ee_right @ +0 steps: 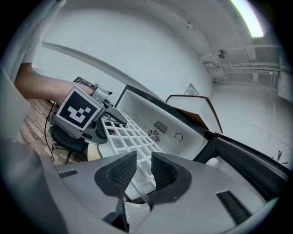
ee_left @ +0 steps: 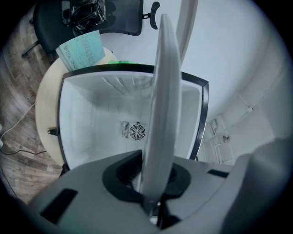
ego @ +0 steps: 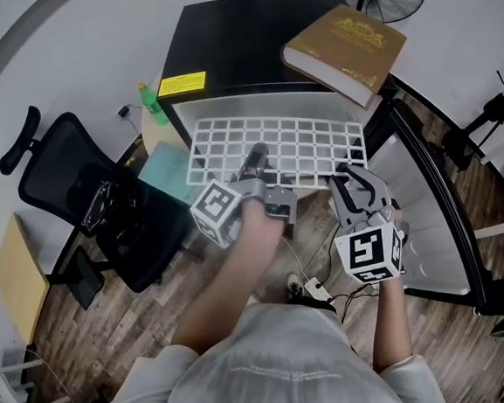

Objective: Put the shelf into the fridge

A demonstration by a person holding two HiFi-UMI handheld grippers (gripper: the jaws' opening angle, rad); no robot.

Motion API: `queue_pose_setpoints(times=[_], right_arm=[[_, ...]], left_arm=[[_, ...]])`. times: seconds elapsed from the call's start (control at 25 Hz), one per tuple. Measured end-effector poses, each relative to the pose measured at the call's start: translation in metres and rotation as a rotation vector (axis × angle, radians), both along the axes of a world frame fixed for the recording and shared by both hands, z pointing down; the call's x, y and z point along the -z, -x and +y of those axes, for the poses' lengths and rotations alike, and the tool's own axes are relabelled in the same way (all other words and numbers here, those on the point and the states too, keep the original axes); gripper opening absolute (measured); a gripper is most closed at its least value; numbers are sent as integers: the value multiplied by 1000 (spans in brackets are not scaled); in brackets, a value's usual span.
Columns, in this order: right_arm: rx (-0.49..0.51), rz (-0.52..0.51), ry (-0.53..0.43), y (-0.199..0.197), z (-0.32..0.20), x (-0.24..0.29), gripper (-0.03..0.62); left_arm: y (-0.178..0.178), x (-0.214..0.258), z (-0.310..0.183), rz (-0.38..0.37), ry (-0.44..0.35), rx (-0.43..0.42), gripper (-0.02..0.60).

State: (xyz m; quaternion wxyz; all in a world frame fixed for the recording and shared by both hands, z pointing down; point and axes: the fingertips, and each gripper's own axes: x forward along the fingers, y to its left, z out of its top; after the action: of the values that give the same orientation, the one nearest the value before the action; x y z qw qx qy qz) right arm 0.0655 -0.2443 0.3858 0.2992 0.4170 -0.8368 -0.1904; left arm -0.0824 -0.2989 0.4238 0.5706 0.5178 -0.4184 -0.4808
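The shelf (ego: 283, 142) lies flat at the mouth of the fridge (ego: 238, 55). Its long side runs left to right across the opening, and its far edge is at or just inside the lip. My left gripper (ego: 258, 157) has it already, clamped on the near edge roughly mid-way along. In the left gripper view the shelf (ee_left: 160, 114) rises as an edge-on band straight out of the closed jaws, aimed at the white cavity (ee_left: 91, 123) with its little round vent on the back wall. So what is left is a push straight ahead along the shelf's short axis, away from me and into the box. That push depends on both ends staying level so they meet the side walls together. My right gripper (ego: 351, 186) sits at the near right corner, between the shelf and the open door (ego: 435, 212). In the right gripper view its jaws stand partly apart with a clear gap between the pads (ee_right: 121, 173), and the white grid (ee_right: 132, 137) runs away from them towards the fridge wall (ee_right: 169, 123). The corner seems to sit just at that gap, but from this angle I can't be sure it is inside it. I read the right gripper (ee_right: 139, 171) as not gripping anything. A thick book (ego: 344, 51) rests on top of the fridge, clear of the opening.
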Motion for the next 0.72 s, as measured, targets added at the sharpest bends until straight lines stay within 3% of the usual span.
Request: queue_pose_setpoints(times=[0.72], right_arm=[[27,54,-4,-10,17,-9,115]], left_arm=[[1,-3,1,-11,5,26,35]])
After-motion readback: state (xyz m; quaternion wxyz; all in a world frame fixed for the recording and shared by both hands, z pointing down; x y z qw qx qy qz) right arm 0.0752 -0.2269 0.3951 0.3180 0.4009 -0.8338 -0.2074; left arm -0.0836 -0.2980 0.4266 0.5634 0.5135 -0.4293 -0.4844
